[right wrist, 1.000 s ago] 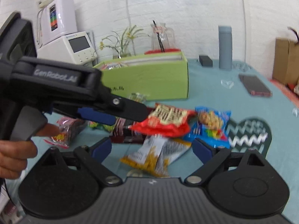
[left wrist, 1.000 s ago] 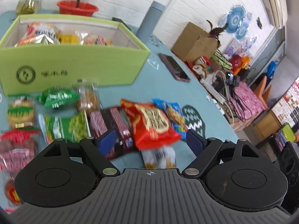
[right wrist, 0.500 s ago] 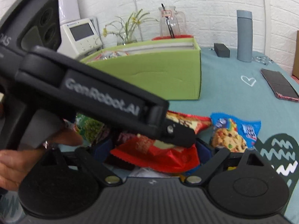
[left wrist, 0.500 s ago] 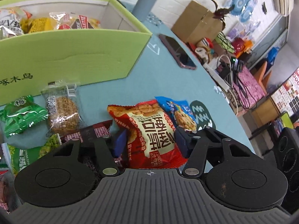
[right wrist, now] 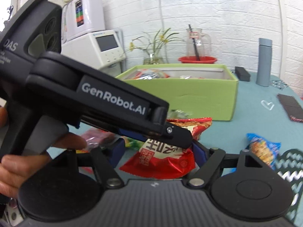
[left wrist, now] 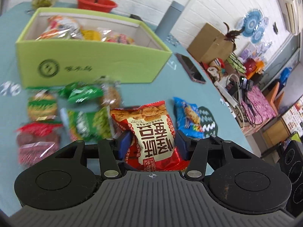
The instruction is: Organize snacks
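Left wrist view: left tongs [left wrist: 153, 145] clamped on the red snack bag [left wrist: 153, 132], now raised off the worktop [left wrist: 144, 92].
Right wrist view alone shows the hand [right wrist: 28, 151]; right tongs [right wrist: 161, 150] stand apart around the bag; the green box [left wrist: 90, 64] lies beyond.

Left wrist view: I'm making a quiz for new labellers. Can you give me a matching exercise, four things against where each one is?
Things:
1. red snack bag
2. blue snack bag
3. phone
4. yellow packet

Places:
A. inside the green box
B. flat on the table right of the box
C. between the left gripper fingers
D. on the table right of the red bag

Pairs: 1-C, 2-D, 3-B, 4-A
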The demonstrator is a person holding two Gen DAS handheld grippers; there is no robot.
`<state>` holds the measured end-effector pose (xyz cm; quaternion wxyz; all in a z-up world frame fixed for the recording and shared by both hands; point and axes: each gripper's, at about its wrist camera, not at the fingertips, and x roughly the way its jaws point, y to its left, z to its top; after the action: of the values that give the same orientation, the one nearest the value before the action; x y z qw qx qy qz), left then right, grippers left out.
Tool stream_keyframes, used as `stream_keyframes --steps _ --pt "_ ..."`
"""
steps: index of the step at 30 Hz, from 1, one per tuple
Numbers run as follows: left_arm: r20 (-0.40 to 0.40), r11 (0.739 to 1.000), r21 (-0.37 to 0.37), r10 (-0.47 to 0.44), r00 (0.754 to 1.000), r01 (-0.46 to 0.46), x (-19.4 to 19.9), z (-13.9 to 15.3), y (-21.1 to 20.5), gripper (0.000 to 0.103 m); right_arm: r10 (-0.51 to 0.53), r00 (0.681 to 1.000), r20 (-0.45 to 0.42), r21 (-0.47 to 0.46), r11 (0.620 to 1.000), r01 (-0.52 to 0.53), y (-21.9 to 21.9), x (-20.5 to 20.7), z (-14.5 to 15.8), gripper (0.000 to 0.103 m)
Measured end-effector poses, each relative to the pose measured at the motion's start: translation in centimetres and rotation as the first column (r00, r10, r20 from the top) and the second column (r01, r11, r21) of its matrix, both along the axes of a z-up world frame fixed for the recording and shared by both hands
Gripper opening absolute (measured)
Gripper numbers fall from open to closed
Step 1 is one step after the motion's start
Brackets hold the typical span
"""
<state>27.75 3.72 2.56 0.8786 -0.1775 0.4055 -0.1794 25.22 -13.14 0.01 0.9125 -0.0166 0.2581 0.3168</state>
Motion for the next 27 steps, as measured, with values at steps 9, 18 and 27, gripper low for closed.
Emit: stream_keyframes --steps 9,18,27 --pt "0.139 0.999 0.044 -0.007 0.990 0.000 4.4 6.1 0.1 0.034 0.024 0.991 0.132 -0.063 0.998 -0.016 2.5 1.9 3.6 0.082" --pt "0.143 0.994 0.110 0.008 0.990 -0.024 18.9 7.7 -1.1 0.034 0.001 0.990 0.143 -0.085 0.996 0.012 3.2 15.8 7.0 0.081" --pt "0.067 0.983 0.174 0.053 0.996 -0.064 24.8 2.7 -1.1 0.042 0.027 1.000 -0.001 -0.096 0.995 -0.027 4.4 24.7 2.3 0.083"
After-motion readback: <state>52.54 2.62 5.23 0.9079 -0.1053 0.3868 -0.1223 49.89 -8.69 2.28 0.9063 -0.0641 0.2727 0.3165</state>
